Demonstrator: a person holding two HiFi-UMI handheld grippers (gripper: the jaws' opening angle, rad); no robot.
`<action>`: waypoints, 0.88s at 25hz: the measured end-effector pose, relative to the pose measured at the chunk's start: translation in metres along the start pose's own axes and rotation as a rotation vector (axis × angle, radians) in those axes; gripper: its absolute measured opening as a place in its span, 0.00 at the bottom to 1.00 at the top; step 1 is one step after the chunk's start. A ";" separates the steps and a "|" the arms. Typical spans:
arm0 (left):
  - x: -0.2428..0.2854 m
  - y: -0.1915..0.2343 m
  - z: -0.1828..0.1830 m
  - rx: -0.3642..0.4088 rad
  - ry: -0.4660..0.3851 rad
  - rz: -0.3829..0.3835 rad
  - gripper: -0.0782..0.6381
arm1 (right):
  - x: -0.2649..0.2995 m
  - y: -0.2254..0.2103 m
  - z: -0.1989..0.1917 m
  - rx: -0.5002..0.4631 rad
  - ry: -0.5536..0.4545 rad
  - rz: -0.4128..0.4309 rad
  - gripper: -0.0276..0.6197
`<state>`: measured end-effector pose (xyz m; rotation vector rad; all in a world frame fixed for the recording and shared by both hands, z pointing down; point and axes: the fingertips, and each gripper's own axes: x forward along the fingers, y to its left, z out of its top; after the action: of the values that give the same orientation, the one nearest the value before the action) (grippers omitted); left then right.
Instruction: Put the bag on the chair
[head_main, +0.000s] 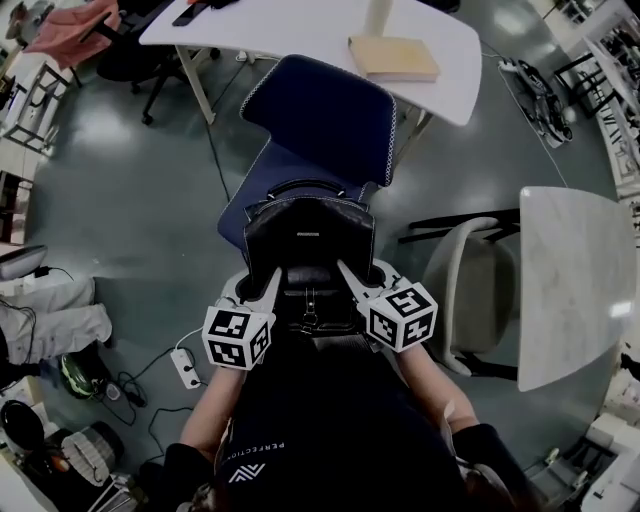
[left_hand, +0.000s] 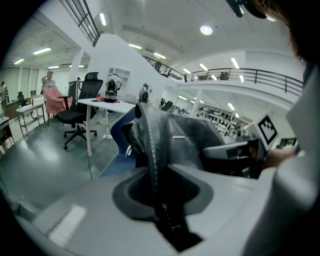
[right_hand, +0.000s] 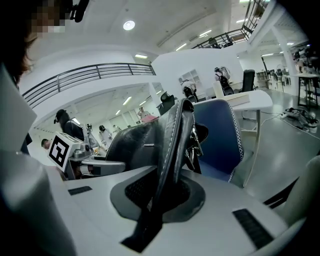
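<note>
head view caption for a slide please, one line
The left gripper and right gripper clamp a black bag by its two sides at a blue chair.

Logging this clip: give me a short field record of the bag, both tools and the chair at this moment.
bag: black leather bag, upright, held at the seat's front edge
left tool: shut on the bag's left side
right tool: shut on the bag's right side
chair: blue padded chair, directly beyond the bag
bag resting on seat: cannot tell
background: white table carrying a tan book

Tan book (head_main: 393, 57) on white table (head_main: 290, 30)
</note>
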<state>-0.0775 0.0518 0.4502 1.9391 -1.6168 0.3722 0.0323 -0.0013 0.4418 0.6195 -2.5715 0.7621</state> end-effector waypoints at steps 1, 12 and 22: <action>0.006 0.004 0.003 0.006 0.006 -0.009 0.22 | 0.005 -0.004 0.002 0.009 -0.002 -0.011 0.08; 0.066 0.053 0.019 0.053 0.107 -0.124 0.22 | 0.060 -0.039 0.008 0.116 -0.001 -0.134 0.08; 0.121 0.086 0.021 0.092 0.184 -0.174 0.22 | 0.104 -0.076 0.003 0.179 -0.008 -0.207 0.09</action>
<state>-0.1359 -0.0659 0.5221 2.0309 -1.3253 0.5445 -0.0162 -0.0913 0.5207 0.9295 -2.4136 0.9244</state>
